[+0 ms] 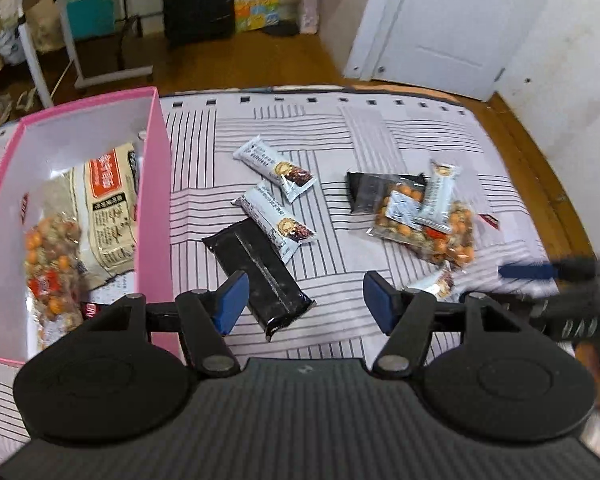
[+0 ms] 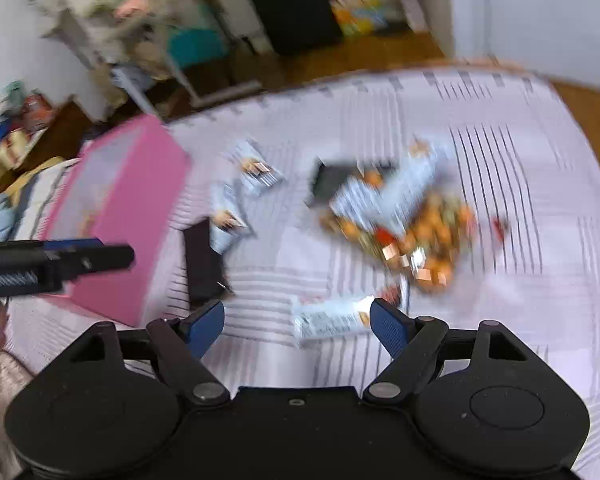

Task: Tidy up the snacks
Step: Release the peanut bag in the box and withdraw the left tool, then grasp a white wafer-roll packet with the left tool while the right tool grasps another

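Note:
My left gripper [image 1: 305, 284] stands open over a striped sheet [image 1: 380, 128]. A long black packet [image 1: 260, 276] lies on the sheet with its near end between the jaws, closer to the left pad, not gripped. Two white snack bars [image 1: 276, 220] lie just beyond it. To the left, a pink box [image 1: 156, 184] holds a cream bag [image 1: 108, 208] and a nut packet [image 1: 52, 264]. In the blurred right wrist view, my right gripper [image 2: 298, 316] is open with a white bar [image 2: 328, 320] lying on the sheet between its fingers. A heap of nut packets [image 2: 420, 240] lies beyond.
A second black packet [image 1: 380, 192] and a white bar [image 1: 440, 192] lie in the right heap. One finger of the right gripper [image 1: 528, 271] shows at the right edge. Wooden floor [image 1: 260, 56], a white door [image 1: 440, 20] and a black case [image 1: 198, 0] lie past the bed's far edge.

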Demonstrator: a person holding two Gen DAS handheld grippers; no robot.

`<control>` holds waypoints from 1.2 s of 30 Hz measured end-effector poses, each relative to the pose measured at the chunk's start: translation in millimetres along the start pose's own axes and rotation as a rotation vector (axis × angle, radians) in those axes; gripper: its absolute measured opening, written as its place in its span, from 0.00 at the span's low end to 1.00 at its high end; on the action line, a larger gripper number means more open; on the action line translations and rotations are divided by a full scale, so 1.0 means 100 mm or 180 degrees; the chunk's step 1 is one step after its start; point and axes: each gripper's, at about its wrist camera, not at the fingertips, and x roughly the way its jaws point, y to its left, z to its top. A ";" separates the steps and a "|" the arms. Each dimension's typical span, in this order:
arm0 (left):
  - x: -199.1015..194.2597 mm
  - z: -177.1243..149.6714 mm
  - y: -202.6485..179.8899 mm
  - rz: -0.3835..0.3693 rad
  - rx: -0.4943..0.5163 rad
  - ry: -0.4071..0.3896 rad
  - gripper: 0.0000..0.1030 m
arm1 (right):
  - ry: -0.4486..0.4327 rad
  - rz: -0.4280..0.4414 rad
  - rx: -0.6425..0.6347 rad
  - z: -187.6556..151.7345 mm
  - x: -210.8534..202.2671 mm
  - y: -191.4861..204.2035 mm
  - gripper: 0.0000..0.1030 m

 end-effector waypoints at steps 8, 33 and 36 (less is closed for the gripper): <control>0.69 0.16 -0.02 0.0322 -0.0325 -0.0130 0.60 | 0.0315 0.0052 0.0718 -0.13 0.53 -0.36 0.80; 1.59 0.10 0.06 0.0800 -0.0297 -0.0325 0.45 | 0.0003 -0.0086 0.1002 -0.15 0.82 -0.31 0.86; 1.59 0.10 0.02 0.0813 -0.0176 -0.0312 0.36 | 0.0040 -0.0034 0.1033 -0.14 0.78 -0.35 0.86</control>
